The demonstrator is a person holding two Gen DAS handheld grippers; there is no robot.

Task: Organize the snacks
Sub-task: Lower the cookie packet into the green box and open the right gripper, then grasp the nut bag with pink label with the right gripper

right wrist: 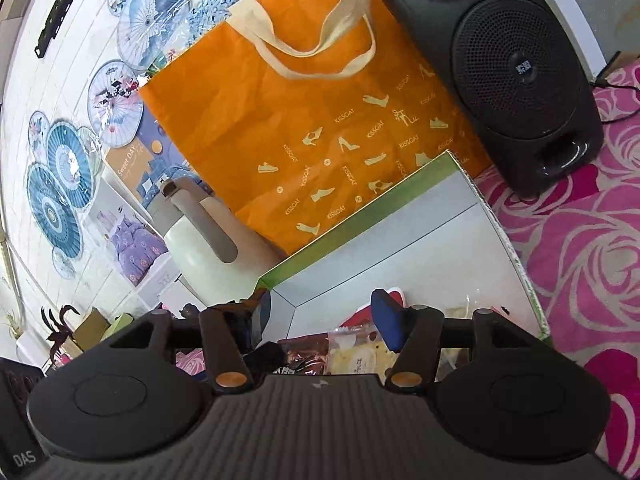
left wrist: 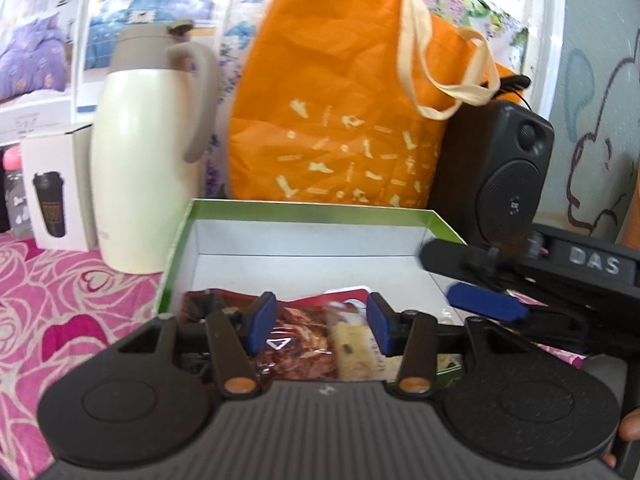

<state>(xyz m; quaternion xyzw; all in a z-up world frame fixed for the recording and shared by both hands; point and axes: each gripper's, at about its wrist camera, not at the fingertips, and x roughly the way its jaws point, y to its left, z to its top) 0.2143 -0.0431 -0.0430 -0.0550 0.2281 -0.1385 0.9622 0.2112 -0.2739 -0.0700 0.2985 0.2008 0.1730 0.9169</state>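
- Two snack packets [left wrist: 320,344], one glossy brown, one pale yellow, lie inside the green-rimmed box [left wrist: 304,213].
- Left gripper [left wrist: 320,326]: jaws spread above them, pinching nothing.
- Right gripper [right wrist: 320,320]: jaws spread wide, empty.

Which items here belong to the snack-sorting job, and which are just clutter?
Job:
- green-rimmed box
- brown snack packet in it
- pale yellow snack packet beside that
- left gripper and right gripper, both over the box

Clutter:
- orange tote bag
- cream jug
- black speaker
- white cup carton
- pink rose cloth
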